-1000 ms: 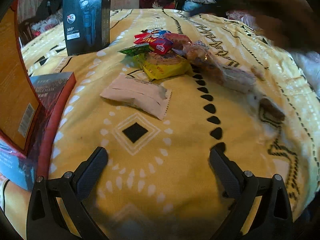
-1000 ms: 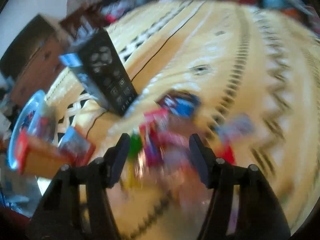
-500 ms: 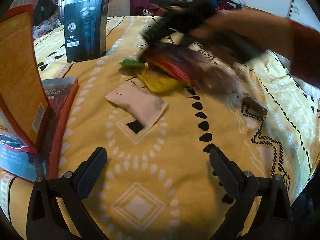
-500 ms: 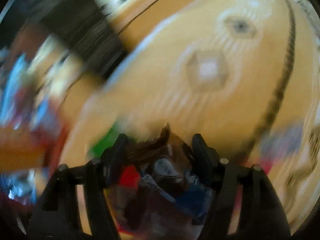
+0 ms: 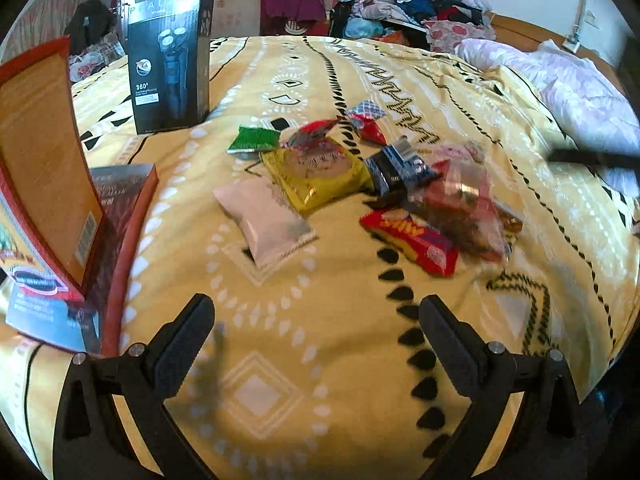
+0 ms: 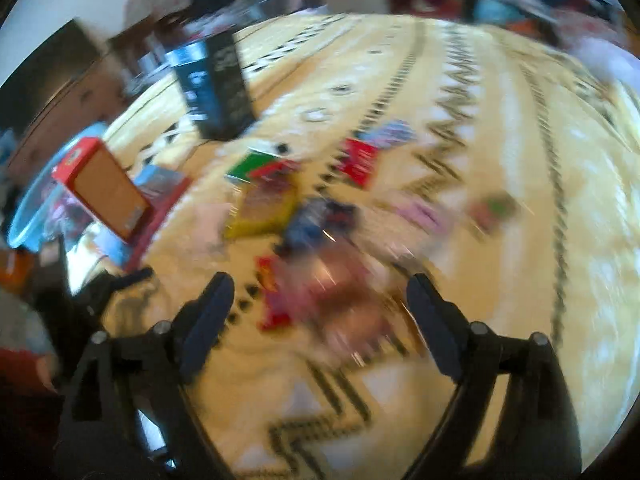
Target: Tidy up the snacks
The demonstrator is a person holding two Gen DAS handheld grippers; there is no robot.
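Snack packets lie in a loose heap on the yellow patterned bedspread (image 5: 280, 380): a white packet (image 5: 260, 216), a yellow one (image 5: 316, 172), a green one (image 5: 254, 140), a dark blue one (image 5: 396, 168), a red bar (image 5: 412, 238) and a blurred clear bag of reddish snacks (image 5: 460, 204). My left gripper (image 5: 316, 320) is open and empty, short of the heap. The jaws of my right gripper (image 6: 320, 312) are opening over blurred red and brown snacks (image 6: 340, 300); the pads stand clear of them.
A black shaver box (image 5: 170, 64) stands upright behind the heap. An orange-and-red carton (image 5: 44, 152) leans on a flat red-edged box (image 5: 124, 208) at the left. Clothes are piled beyond the bed, and a pale quilt (image 5: 580, 92) lies at the far right.
My right gripper swept over the heap, dragged several snacks toward the near right and widened its jaws off them. The left gripper stayed about where it was.
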